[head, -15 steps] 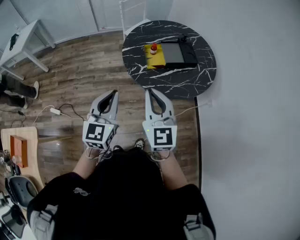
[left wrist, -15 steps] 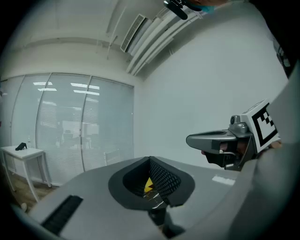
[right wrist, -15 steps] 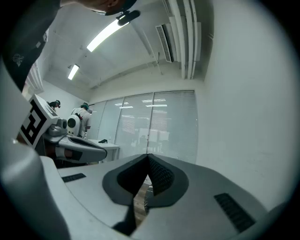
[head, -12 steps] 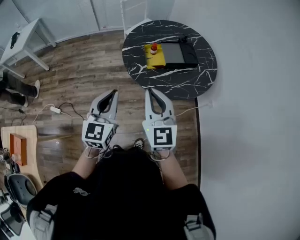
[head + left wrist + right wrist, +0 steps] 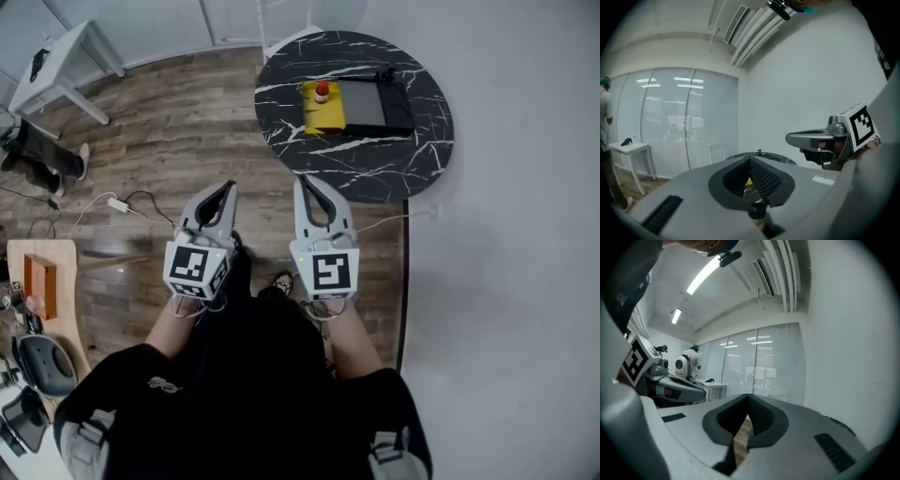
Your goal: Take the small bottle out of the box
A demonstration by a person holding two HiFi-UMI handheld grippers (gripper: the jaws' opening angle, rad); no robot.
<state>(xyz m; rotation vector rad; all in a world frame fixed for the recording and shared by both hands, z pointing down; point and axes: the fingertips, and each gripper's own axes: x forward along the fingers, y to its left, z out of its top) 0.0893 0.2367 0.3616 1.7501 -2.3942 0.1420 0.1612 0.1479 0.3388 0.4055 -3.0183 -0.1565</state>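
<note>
A small bottle with a red cap stands upright in a yellow box, next to a flat black tray-like part. They sit on a round black marble table at the top of the head view. Both grippers are held side by side over the wooden floor, well short of the table. The left gripper is shut with nothing in it. The right gripper is shut and empty too. Through the left gripper's jaws a bit of the yellow box shows.
A white wall runs along the right. A white side table and a person's legs are at upper left. A cable with an adapter lies on the floor. A wooden stand and a chair are at the left edge.
The marble table now appears slightly larger and further right in the head view, as the person has moved towards it. Both grippers stay shut and side by side.
</note>
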